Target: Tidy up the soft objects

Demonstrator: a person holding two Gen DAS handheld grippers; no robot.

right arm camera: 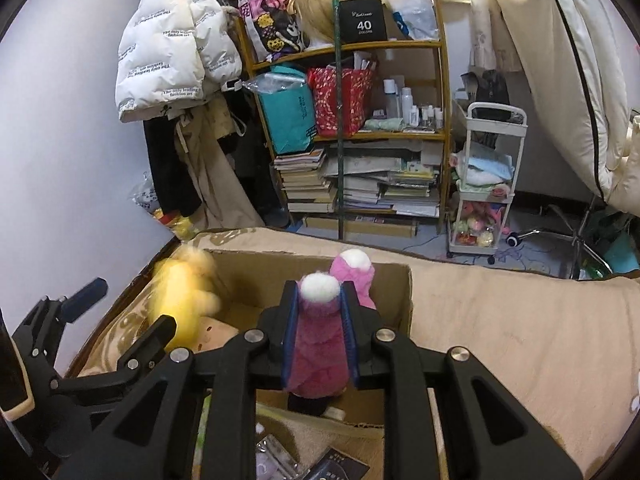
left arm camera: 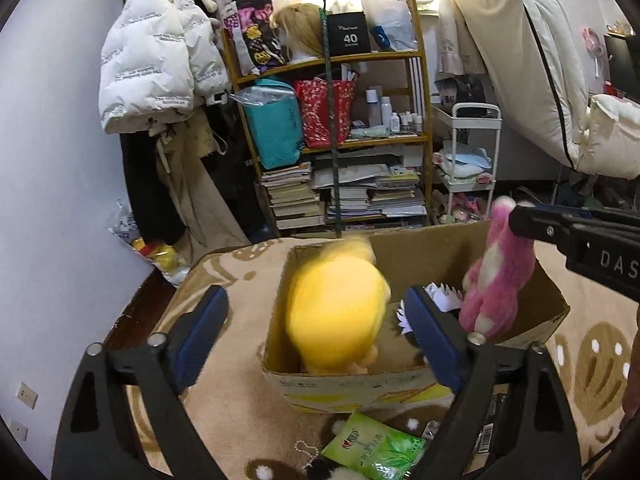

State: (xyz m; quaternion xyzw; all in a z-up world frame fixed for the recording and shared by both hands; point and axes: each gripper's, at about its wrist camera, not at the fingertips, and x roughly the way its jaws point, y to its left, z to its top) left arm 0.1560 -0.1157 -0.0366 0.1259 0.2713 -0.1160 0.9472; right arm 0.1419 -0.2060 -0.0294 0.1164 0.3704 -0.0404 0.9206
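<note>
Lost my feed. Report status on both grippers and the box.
Left gripper open, yellow plush in box. Right gripper shut on pink plush over box. Nothing blocking.

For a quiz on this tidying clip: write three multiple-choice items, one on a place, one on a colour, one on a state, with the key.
1. Where is the yellow plush toy?
A. on the wooden shelf
B. in the cardboard box
C. on the white cart

2. What colour is the plush toy held in the right gripper?
A. green
B. blue
C. pink

3. How do the jaws of the left gripper stand?
A. wide apart, gripping nothing
B. clamped on the yellow toy
C. clamped on a book

Key: 1 B, its blurred body sits within the box walls; 2 C, pink fur shows between the pads; 3 A, both blue pads stand clear of the toy.
</note>
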